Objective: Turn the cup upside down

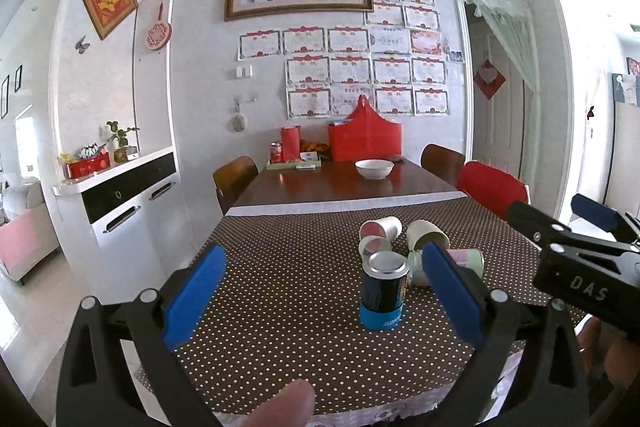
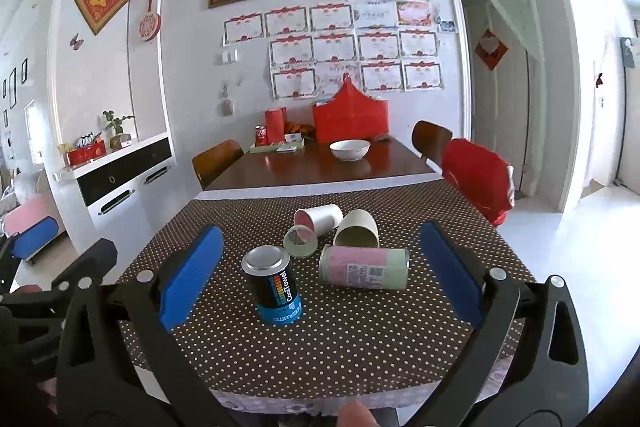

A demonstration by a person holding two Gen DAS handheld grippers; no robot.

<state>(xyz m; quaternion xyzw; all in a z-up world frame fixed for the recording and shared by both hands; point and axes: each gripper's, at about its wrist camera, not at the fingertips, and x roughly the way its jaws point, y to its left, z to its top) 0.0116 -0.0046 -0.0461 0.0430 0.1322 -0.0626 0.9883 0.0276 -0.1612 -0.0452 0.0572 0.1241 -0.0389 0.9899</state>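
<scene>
A black-and-blue cup (image 1: 384, 293) (image 2: 274, 287) stands on the dotted tablecloth (image 2: 360, 347) with its metal end up and its lettering upside down. Behind it lie a pink-and-green cup (image 2: 364, 267) (image 1: 466, 259), a white cup (image 2: 320, 217) (image 1: 382, 227) and a small green cup (image 2: 300, 242), all on their sides. A cream cup (image 2: 356, 229) (image 1: 426, 233) leans among them. My left gripper (image 1: 324, 295) is open, hanging short of the black cup, nothing between its pads. My right gripper (image 2: 322, 275) is also open and empty, nearer than the cups.
Farther back on the bare wood sit a white bowl (image 2: 349, 149), a red bag (image 2: 350, 119), a tray with a red soda can (image 2: 261, 135). Chairs (image 2: 476, 179) flank the table. A white sideboard (image 2: 120, 183) stands at the left. The table's front edge (image 2: 320, 399) is close.
</scene>
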